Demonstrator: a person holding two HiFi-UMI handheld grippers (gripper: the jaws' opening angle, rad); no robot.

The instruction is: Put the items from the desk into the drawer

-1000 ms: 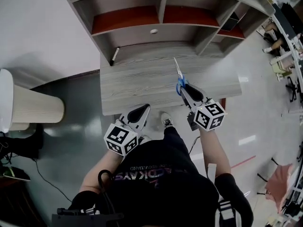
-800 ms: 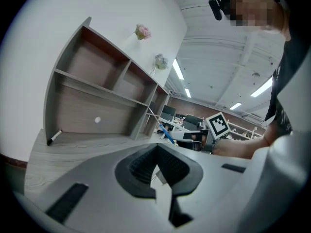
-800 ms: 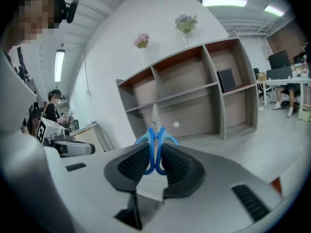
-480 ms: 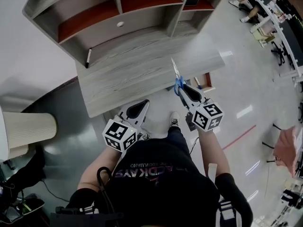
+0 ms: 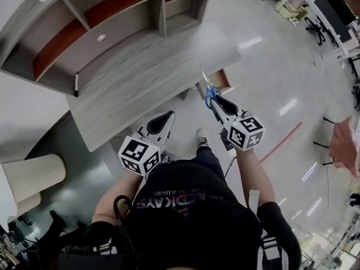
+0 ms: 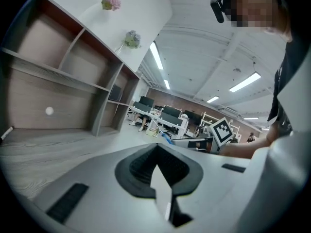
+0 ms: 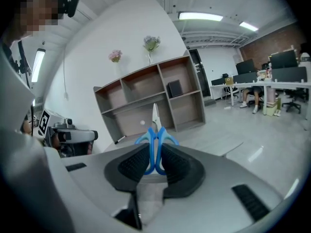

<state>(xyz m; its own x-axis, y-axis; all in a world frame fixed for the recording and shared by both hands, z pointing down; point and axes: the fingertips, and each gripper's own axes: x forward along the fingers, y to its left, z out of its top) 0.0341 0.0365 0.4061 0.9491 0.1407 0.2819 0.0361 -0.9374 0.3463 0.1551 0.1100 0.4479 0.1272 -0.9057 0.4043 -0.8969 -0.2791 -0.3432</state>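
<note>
My right gripper (image 5: 216,103) is shut on a pair of blue-handled scissors (image 5: 209,92). Their blades point away from me, past the front right corner of the grey wooden desk (image 5: 140,83). In the right gripper view the blue handles (image 7: 155,136) sit squeezed between the black pads (image 7: 177,166). My left gripper (image 5: 166,120) hangs over the floor just off the desk's front edge, jaws together and empty (image 6: 156,149). A black marker pen (image 5: 76,85) lies at the desk's back left. A reddish-brown box, maybe the drawer (image 5: 218,79), shows below the desk's right end.
A shelf unit (image 5: 112,7) with red-brown boards rises behind the desktop. A beige cylinder (image 5: 31,179) stands on the floor at the left. Office desks and chairs (image 5: 332,10) fill the far right. The person's shoe (image 5: 201,138) is on the glossy floor between the grippers.
The desk has swung up and to the left in the head view. Both grippers have come off the desktop towards its front right corner. The scissors stay held in the right gripper.
</note>
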